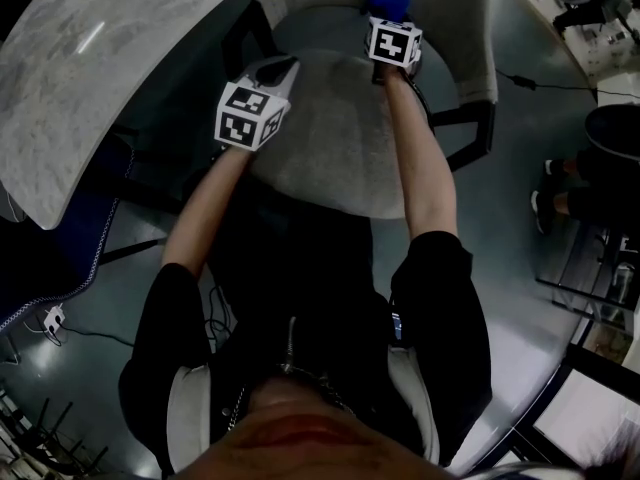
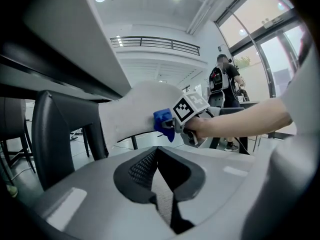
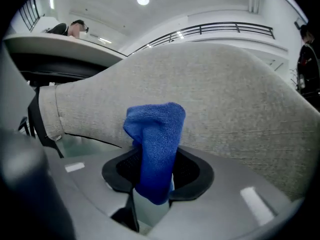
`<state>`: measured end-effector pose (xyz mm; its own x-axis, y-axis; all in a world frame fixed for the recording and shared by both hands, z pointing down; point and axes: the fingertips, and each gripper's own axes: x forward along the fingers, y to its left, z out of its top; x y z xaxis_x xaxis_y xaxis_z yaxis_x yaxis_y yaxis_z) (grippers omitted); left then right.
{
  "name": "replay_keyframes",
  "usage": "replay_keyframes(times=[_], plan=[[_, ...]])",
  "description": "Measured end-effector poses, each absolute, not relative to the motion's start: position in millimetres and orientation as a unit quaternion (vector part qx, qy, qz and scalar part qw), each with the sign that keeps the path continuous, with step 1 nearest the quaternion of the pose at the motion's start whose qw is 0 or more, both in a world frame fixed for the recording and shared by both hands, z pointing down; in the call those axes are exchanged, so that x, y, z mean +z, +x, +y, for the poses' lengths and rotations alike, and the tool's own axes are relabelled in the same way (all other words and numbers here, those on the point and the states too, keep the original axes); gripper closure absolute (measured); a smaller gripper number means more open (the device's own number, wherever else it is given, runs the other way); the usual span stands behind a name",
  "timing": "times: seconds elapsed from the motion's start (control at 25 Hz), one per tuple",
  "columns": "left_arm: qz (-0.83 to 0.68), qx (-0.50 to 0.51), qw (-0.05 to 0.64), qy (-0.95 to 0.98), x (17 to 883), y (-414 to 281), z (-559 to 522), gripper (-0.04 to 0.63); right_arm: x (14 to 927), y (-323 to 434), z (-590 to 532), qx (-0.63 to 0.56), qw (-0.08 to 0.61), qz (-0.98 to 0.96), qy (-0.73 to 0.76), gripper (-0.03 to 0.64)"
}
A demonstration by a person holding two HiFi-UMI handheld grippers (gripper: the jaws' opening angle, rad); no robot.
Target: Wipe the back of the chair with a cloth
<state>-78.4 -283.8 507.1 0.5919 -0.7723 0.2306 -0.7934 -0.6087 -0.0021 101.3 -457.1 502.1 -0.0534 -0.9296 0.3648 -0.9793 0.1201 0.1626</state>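
Note:
The chair has a grey fabric seat point(image 1: 330, 153) and a curved grey back point(image 1: 472, 38). A blue cloth point(image 1: 386, 3) is pinched in my right gripper point(image 1: 392, 20), which is shut on it and holds it against the inner face of the back point(image 3: 220, 99). In the right gripper view the cloth point(image 3: 154, 144) stands up between the jaws and touches the fabric. My left gripper point(image 1: 275, 73) hovers over the seat's left side, jaws shut on nothing point(image 2: 159, 153). From the left gripper view I see the right gripper point(image 2: 172, 126), the cloth point(image 2: 163, 121) and the chair back point(image 2: 132, 111).
A pale curved table point(image 1: 100, 58) runs close along the chair's left. Black armrests point(image 2: 55, 129) flank the seat point(image 1: 470, 128). A cable point(image 1: 535, 83) lies on the floor at right. Another person stands beyond the chair point(image 2: 222, 81), their feet at the right edge point(image 1: 555, 183).

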Motion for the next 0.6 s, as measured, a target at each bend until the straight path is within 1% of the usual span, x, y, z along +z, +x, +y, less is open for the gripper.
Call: replay_keyframes(times=[0.16, 0.6], plan=[[-0.430, 0.107, 0.048, 0.895, 506.4, -67.3, -283.3, 0.584, 503.4, 125.0, -453.1, 0.078, 0.191, -0.707, 0.677, 0.472], [-0.418, 0.109, 0.046, 0.901, 507.4, -54.4, -283.6, 0.584, 509.7, 158.5, -440.9, 0.096, 0.181, -0.687, 0.697, 0.471]])
